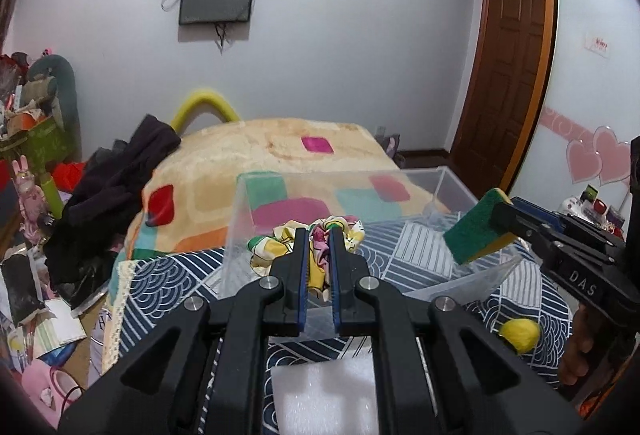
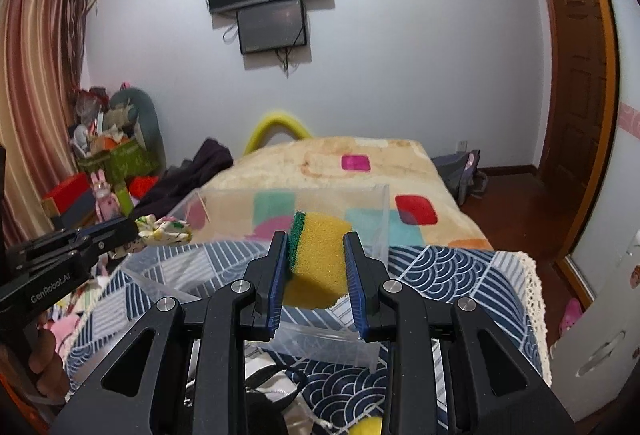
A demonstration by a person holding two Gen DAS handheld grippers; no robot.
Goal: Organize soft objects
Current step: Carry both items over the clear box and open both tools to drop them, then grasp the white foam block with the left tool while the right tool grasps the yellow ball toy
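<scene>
Between gripper pads (image 2: 282, 267), sponge (image 2: 320, 259) upright

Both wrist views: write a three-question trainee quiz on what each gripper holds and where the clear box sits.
1. True or false: the right gripper is shut on the yellow-and-green sponge.
2. What does the left gripper hold? A) floral cloth scrunchie B) yellow pom-pom ball C) white foam block
3. Fill in: the clear plastic box rests on the blue patterned ____.

Key: 1 true; 2 A; 3 bedspread.
</scene>
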